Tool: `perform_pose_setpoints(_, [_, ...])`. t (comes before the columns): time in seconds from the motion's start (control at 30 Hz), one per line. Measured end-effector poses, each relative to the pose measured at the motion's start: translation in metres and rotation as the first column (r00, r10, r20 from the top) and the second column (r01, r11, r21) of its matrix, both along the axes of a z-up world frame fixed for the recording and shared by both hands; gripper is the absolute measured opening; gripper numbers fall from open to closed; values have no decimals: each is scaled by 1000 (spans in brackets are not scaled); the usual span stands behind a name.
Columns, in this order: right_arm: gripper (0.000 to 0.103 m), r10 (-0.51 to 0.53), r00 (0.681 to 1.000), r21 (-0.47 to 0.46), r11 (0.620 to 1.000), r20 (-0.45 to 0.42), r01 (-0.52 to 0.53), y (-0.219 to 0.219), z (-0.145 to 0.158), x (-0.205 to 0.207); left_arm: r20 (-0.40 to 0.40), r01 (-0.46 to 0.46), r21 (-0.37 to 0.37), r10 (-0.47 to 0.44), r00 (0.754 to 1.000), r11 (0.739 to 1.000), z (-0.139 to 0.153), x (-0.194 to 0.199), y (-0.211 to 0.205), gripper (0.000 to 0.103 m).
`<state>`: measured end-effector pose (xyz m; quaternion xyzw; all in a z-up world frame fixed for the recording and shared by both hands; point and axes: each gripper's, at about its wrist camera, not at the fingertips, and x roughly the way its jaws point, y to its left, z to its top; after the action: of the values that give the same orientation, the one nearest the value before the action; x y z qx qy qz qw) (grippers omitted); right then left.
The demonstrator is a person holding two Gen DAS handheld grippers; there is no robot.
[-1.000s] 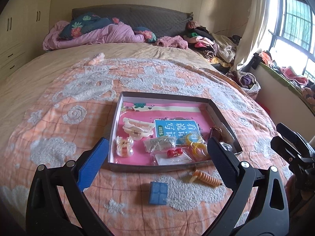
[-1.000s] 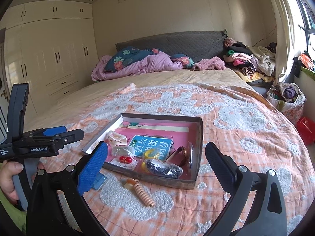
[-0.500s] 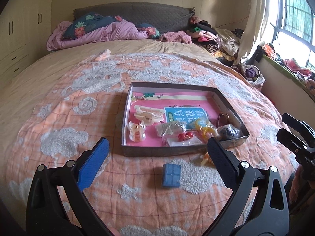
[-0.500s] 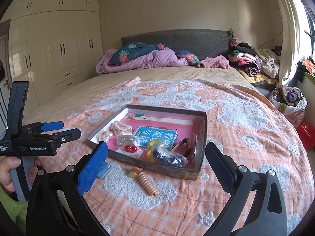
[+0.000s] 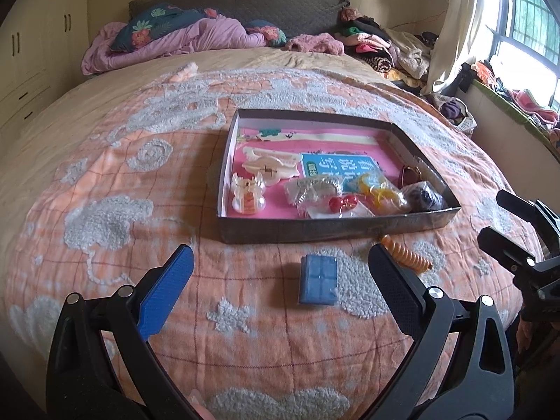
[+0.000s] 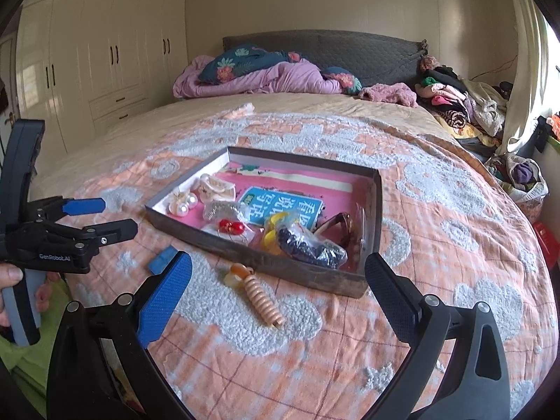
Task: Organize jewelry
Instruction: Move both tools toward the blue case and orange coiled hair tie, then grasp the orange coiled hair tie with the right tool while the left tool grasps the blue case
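A shallow grey box [image 5: 315, 231] [image 6: 245, 250] with a pink floor lies on the bed. It holds cream hair clips [image 5: 269, 168], a pearl clip [image 5: 246, 194], red beads [image 5: 341, 203] [image 6: 231, 226], yellow rings [image 5: 376, 189], a bag of dark beads [image 6: 308, 245] and a blue booklet [image 5: 336, 168]. In front of the box lie a small blue case [image 5: 318, 280] [image 6: 162, 259] and an orange spiral hair clip [image 5: 404, 253] [image 6: 260, 297]. My left gripper [image 5: 280, 280] is open and empty above the blue case. My right gripper [image 6: 278, 283] is open and empty above the spiral clip.
The bed has an orange and white patterned cover [image 5: 122, 182]. Purple bedding and pillows [image 5: 182, 42] lie at the headboard. A clothes pile [image 5: 385, 45] sits at the far right by the window. Wardrobes [image 6: 105, 52] stand at the left.
Both grippers have pulled back and risen from the box. The box and the loose items now sit farther off in both views. Nothing was picked up.
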<state>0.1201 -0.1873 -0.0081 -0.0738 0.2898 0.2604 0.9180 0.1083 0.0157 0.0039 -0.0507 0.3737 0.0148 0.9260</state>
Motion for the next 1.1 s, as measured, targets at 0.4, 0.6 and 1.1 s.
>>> perform_pose_setpoints(0.4, [97, 41, 991, -79, 996, -129, -51, 15, -57, 26, -84, 40, -28, -42, 996, 999, -37, 8, -5, 93])
perform_pose_setpoints(0.6, [74, 80, 977, -126, 986, -198, -106, 32, -84, 46, -113, 62, -60, -68, 991, 996, -50, 15, -10, 73])
perform_pose_setpoints(1.1, [17, 208, 960, 4, 977, -185, -211, 26, -61, 22, -100, 118, -74, -125, 987, 990, -57, 22, -20, 24])
